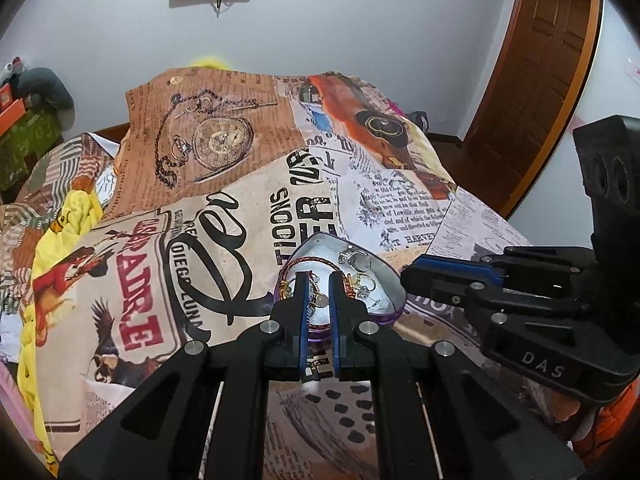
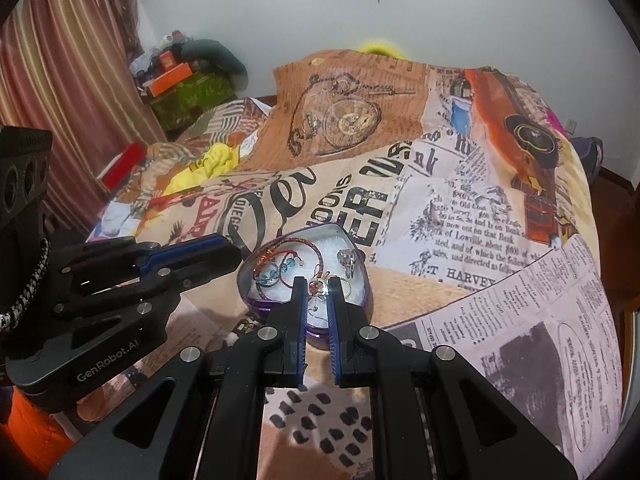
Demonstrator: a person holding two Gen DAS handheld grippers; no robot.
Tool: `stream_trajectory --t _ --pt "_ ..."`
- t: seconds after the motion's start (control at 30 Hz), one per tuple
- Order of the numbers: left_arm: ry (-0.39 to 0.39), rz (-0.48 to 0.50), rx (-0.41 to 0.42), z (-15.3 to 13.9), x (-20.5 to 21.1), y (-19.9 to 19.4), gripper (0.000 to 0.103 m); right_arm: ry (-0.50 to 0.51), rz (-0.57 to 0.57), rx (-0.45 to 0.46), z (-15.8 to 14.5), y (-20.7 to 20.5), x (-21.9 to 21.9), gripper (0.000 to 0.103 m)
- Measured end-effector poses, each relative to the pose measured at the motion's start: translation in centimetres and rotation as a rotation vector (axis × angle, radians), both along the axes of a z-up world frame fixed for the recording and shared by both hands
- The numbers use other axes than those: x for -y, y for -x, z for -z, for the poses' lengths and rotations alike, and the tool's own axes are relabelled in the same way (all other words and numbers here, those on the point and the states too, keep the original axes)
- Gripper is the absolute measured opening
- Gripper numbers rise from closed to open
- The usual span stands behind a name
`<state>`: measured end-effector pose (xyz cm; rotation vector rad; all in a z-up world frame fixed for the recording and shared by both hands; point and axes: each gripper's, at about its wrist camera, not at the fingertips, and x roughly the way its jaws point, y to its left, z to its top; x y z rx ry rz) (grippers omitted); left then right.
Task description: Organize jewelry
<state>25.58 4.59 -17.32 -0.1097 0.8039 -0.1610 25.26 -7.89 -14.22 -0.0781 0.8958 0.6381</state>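
A purple heart-shaped tin (image 1: pixel 386 311) (image 2: pixel 256 301) with white lining sits on a newspaper-print bedspread. Inside lie a red braided bracelet (image 1: pixel 320 261), a silver ring (image 1: pixel 354 260) (image 2: pixel 346 258), gold rings (image 1: pixel 367 283) (image 2: pixel 346 286) and a bracelet with blue beads (image 2: pixel 276 273). My left gripper (image 1: pixel 319 277) (image 2: pixel 236 250) hovers over the tin's near left side. My right gripper (image 2: pixel 318 280) (image 1: pixel 406 274) hovers over its near right side. Both are shut, with only a narrow slit between the blue pads. I see nothing gripped in either.
The printed bedspread (image 1: pixel 224 148) covers a rumpled bed with yellow cloth (image 1: pixel 76 216) at the left. A wooden door (image 1: pixel 540 80) stands at the right. Striped curtains (image 2: pixel 68 60), a red box (image 2: pixel 122 164) and stacked boxes (image 2: pixel 188 92) stand at the far left.
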Motion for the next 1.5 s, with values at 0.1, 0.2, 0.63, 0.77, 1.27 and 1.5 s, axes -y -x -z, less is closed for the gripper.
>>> stream_trajectory --t 0.1,0.2,0.63,0.77,1.27,1.5 --pt "0.007 0.009 -0.013 0.6 0.0 -0.5 0.007 0.011 -0.003 -0.016 0.7 -0.5 -0.3 0.008" --pt "0.013 0.014 -0.028 1.2 0.1 -1.0 0.007 0.019 -0.002 -0.031 1.3 -0.8 -0.5 0.008" --pt "0.034 0.003 -0.064 2.6 0.1 -2.0 0.007 0.033 -0.023 -0.041 2.3 -1.8 -1.0 0.008" --pt "0.041 -0.006 -0.06 2.2 -0.2 -1.9 0.008 0.044 -0.039 -0.026 2.2 -1.8 -1.2 0.008" --pt "0.023 -0.056 -0.009 -1.0 -1.0 0.1 0.022 0.051 -0.021 0.018 -0.2 -0.6 -0.9 0.031" --pt "0.011 -0.077 0.094 -5.6 -0.9 2.7 0.022 0.012 0.013 0.134 -5.1 2.0 0.3 0.031"
